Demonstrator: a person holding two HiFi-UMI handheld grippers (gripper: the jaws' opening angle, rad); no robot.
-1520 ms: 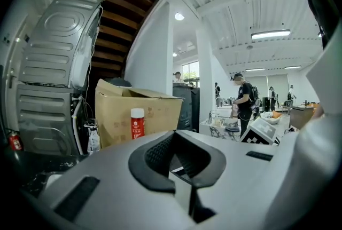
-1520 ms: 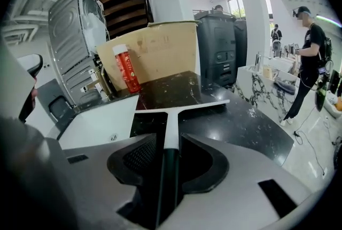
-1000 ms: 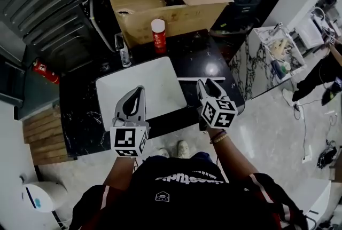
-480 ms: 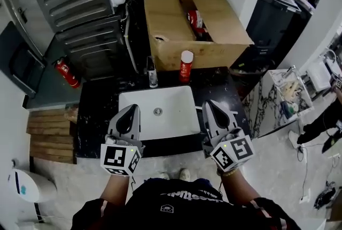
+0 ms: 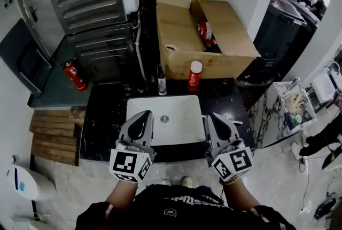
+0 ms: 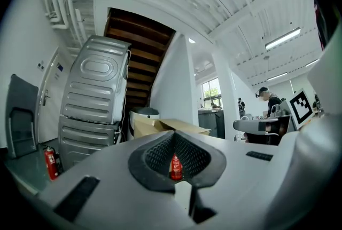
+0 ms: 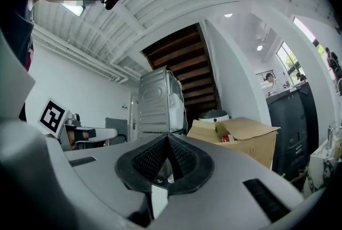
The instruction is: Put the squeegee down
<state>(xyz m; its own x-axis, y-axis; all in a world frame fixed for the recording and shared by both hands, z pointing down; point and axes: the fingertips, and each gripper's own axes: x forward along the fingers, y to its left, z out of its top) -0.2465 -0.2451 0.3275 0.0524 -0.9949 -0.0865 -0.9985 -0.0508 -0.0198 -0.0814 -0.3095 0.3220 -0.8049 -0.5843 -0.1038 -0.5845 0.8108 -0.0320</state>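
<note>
Two grippers are up in front of the person, side by side, above the near edge of the black desk [image 5: 104, 117]. The left gripper [image 5: 143, 115] has its jaws closed with nothing in them. Through the thin slit between them a red can [image 5: 194, 75] shows, well ahead of the tips. The right gripper [image 5: 211, 116] also has its jaws closed on nothing.

What is new is the right gripper. One second ago its jaws were wide apart, lower down and further over the desk. Now they are shut, and both grippers are closer to the person.

A thin pale strip lies flat on the desk, just beside the right jaws on their right side and a little ahead of the tips. I think this is the squeegee [image 5: 236, 121], but it is small and partly hidden. It is not touching either gripper. The white sink [image 5: 176, 103] sits ahead of both pairs of jaws, in between them.

To me this means the squeegee has been let go and the job looks done. Nothing more needs grabbing.
</note>
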